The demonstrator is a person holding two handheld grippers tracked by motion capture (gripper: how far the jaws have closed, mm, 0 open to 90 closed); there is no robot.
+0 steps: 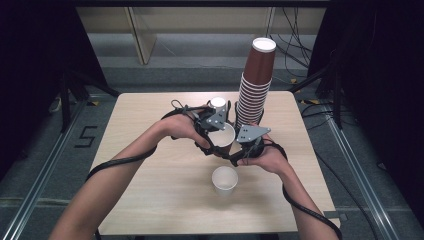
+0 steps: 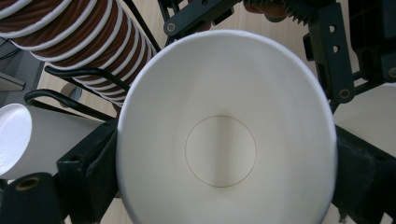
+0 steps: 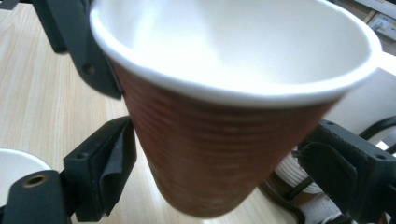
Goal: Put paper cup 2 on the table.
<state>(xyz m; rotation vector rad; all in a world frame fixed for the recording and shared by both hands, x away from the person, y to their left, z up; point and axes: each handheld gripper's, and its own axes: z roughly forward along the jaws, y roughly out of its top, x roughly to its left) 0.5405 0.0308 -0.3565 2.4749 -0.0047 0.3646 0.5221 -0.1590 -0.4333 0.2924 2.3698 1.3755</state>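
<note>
A brown paper cup (image 1: pixel 223 136) with a white inside hangs above the middle of the table (image 1: pixel 150 195). My left gripper (image 1: pixel 216 131) is shut on it. In the left gripper view I look straight into the cup's mouth (image 2: pixel 224 140), and the black pads (image 2: pixel 91 170) press its rim from both sides. My right gripper (image 1: pixel 235 146) comes in from the right. Its jaws stand around the ribbed brown wall (image 3: pixel 224 158) lower down. That wall looks blurred against the sharp jaws, and the left pad (image 3: pixel 109 168) stands a little off it, so this gripper is open.
A tall stack of upside-down brown cups (image 1: pixel 255 85) rises just behind the grippers, close by (image 2: pixel 79 42). A white cup (image 1: pixel 224 180) stands mouth up near the front of the table. Another white cup end (image 1: pixel 218 103) shows behind the left gripper. Cables trail from both hands.
</note>
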